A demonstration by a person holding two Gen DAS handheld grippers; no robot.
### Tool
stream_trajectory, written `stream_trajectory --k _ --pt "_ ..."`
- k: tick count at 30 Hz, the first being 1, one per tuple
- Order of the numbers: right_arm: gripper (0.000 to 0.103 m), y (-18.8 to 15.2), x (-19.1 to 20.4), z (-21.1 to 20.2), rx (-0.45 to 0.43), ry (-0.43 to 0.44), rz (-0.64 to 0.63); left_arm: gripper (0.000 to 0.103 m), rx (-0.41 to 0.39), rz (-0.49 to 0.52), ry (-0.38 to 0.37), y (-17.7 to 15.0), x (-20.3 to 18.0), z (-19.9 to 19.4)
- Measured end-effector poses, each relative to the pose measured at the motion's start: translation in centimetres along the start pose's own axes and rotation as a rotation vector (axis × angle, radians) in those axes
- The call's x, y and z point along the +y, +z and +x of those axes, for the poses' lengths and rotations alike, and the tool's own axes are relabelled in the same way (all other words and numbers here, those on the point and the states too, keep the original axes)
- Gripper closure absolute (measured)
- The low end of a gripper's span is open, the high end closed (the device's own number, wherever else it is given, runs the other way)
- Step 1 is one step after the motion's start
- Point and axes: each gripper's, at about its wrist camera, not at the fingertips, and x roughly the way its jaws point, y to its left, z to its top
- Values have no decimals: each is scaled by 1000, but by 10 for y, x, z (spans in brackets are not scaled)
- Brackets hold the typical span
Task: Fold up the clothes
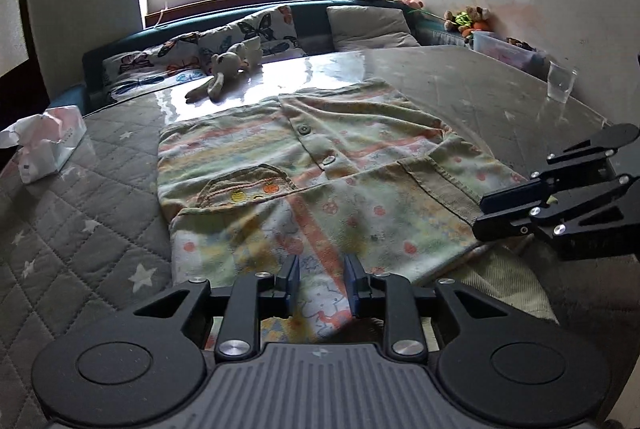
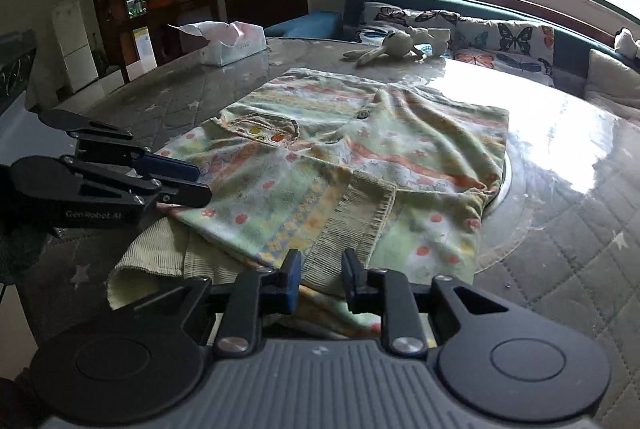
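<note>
A pale green children's garment point(image 1: 320, 165) with orange stripes, buttons and a pocket lies partly folded on the table; it also shows in the right wrist view point(image 2: 360, 157). Its ribbed cuff point(image 2: 352, 225) lies folded over near the front. My left gripper point(image 1: 322, 279) is open, its fingers just above the garment's near edge. It appears from the side in the right wrist view point(image 2: 192, 181). My right gripper point(image 2: 322, 279) is open over the near hem by the cuff. It appears from the side in the left wrist view point(image 1: 484, 213), at the garment's right edge. Neither holds cloth.
The table has a quilted grey star-pattern cover point(image 1: 80, 229) under a glass top. A tissue pack point(image 1: 44, 145) lies at the left, a plush rabbit point(image 1: 224, 73) at the far side, a clear plastic cup point(image 1: 560, 83) at the right. A sofa with cushions point(image 1: 368, 25) stands behind.
</note>
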Motion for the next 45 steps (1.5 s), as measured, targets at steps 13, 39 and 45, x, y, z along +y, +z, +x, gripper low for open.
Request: stream_trajectory --k 13,39,45 --pt "77 -5 1 -20 -17 -17 -22 64 -23 109 -40 -20 -8 -47" --pt "39 -40 29 -37 23 -59 -285 94 -184 317 -115 -26 -40 -45" --pt "39 -27 39 -29 -36 -47 -344 95 -178 146 -158 12 -10 -41"
